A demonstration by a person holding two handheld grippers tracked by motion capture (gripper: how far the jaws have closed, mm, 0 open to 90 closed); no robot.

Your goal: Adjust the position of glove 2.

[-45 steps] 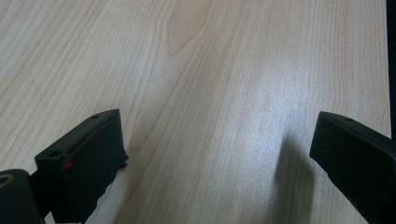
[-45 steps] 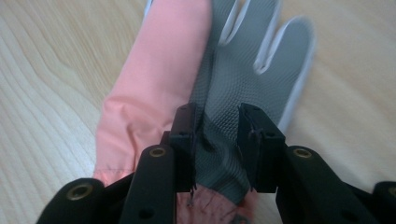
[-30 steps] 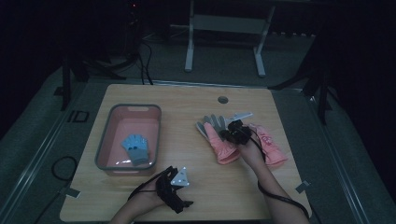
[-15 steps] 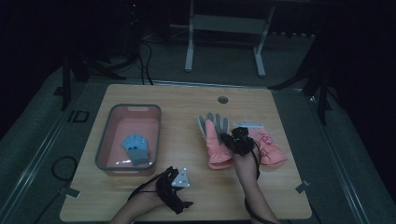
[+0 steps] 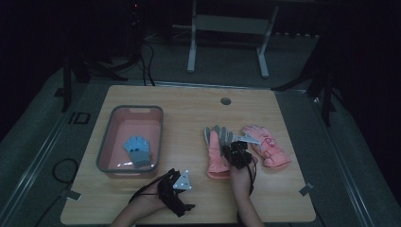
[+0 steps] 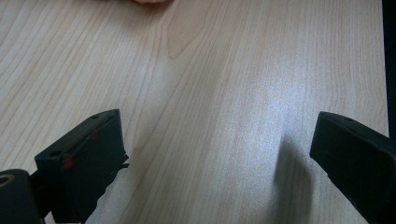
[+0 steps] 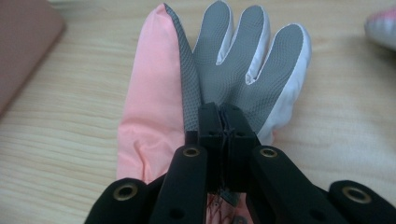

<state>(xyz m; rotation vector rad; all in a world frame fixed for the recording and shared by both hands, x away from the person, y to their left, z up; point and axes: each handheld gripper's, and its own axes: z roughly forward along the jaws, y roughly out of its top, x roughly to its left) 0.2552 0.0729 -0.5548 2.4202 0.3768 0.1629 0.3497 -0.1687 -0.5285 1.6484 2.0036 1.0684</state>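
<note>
My right gripper sits over the palm of the near-centre pink glove, jaws pinched tight together. In the right gripper view the two black jaws meet with no gap, and a thin fold of the grey palm fabric looks caught between them, so I read it as clamped on that glove. Glove lies flat on the table, palm up, grey fingers pointing to the far side, pink cuff toward me, approx. mid-table, a bit right of centre.

2nd pink glove lies just right of the first, back side up w/ small print on it, angled so its cuff points near-right. The two are close; can't tell if they touch, my gripper covers the gap.

Left gripper is at the near edge, left of centre, low over bare wood. Jaws wide apart in the left gripper view, nothing between them, just wood grain.

Pink bin w/ grey rim sits on the left half of the table, well apart from both pink gloves. A blue glove lies inside it, toward the near-right corner, fingers pointing far.

Small round hole in the tabletop near the far edge.
</note>
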